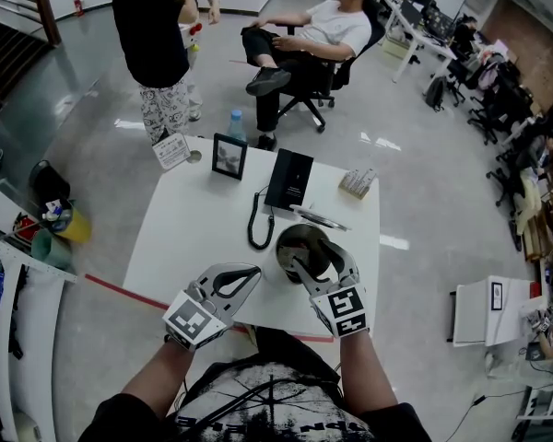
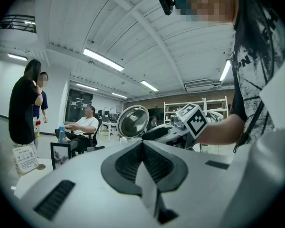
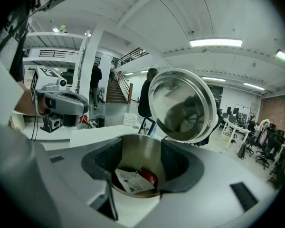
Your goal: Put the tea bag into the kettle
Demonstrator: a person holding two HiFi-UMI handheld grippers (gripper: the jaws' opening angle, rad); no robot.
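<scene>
On the white table stands the kettle, its lid tipped up. The right gripper hangs over its mouth, jaws apart, gripping nothing; the left gripper, just beside, is closed and empty. The tea bag lies inside the kettle, below the right jaws

Tea bag print unreadable, kettle base behind right gripper
</scene>
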